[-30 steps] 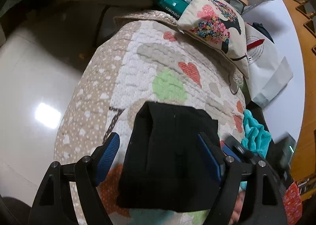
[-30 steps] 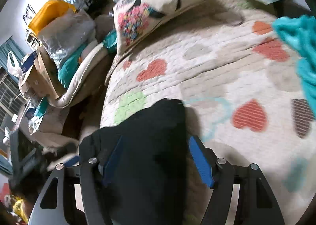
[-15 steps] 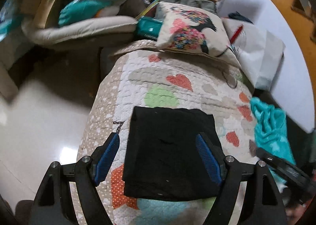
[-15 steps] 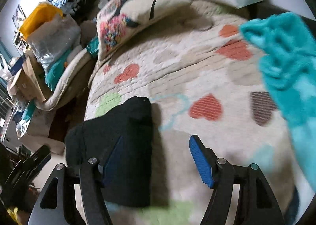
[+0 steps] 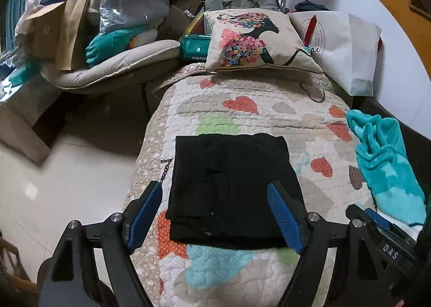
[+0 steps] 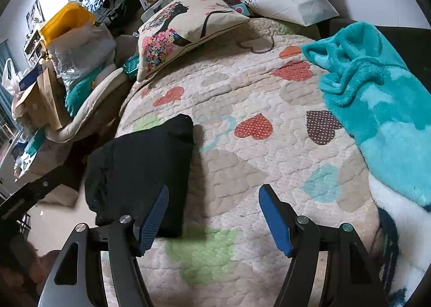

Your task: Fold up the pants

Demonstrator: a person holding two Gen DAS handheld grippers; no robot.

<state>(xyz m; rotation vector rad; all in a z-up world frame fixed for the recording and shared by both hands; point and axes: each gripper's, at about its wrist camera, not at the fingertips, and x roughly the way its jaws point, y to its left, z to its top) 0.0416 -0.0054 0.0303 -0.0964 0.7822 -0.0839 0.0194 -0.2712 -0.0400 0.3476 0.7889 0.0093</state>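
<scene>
The black pants (image 5: 231, 188) lie folded into a flat, squarish stack on the heart-patterned quilt (image 5: 269, 96), near its left edge. My left gripper (image 5: 214, 189) hovers open above the stack, with its blue pads (image 5: 146, 210) apart on either side and touching nothing. In the right wrist view the pants (image 6: 140, 166) sit at the left. My right gripper (image 6: 214, 191) is open over bare quilt (image 6: 242, 91) beside them, and its left pad (image 6: 155, 218) overlaps the stack's near corner. The right gripper's body (image 5: 377, 223) shows at the lower right of the left wrist view.
A teal fleece blanket (image 5: 385, 161) is bunched along the quilt's right side. A floral cushion (image 5: 253, 40) and a white paper bag (image 5: 342, 45) stand at the far end. The quilt drops to shiny floor (image 5: 67, 172) on the left, beside a cluttered chair (image 5: 113, 64).
Both grippers have drawn back and up from the pants, which now lie free. The left view has rolled level. The right gripper has shifted right, off the stack.
</scene>
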